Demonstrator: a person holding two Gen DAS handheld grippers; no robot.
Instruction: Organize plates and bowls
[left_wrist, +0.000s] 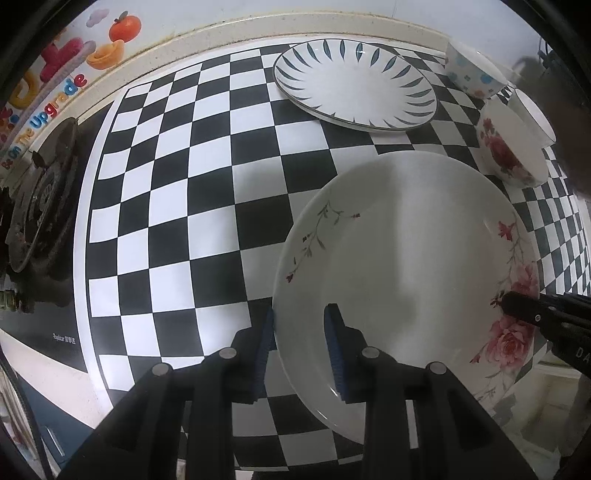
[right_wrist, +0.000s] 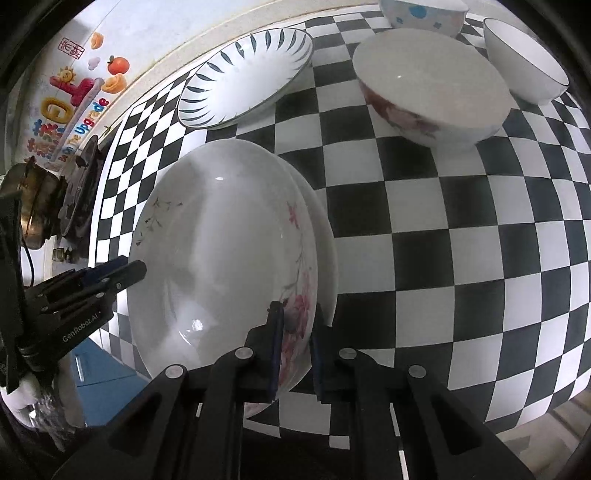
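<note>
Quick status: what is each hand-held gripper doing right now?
Left hand-held gripper: shut on the floral plate, at its rim.
Right hand-held gripper: shut on the same plate's opposite rim.

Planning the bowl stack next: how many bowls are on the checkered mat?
3. The rose bowl sits nearest the held plate, the blue-spotted bowl behind it by the wall, and the plain white bowl to their right. More may be outside the frame.

A home kitchen: gas stove beside checkered countertop.
</note>
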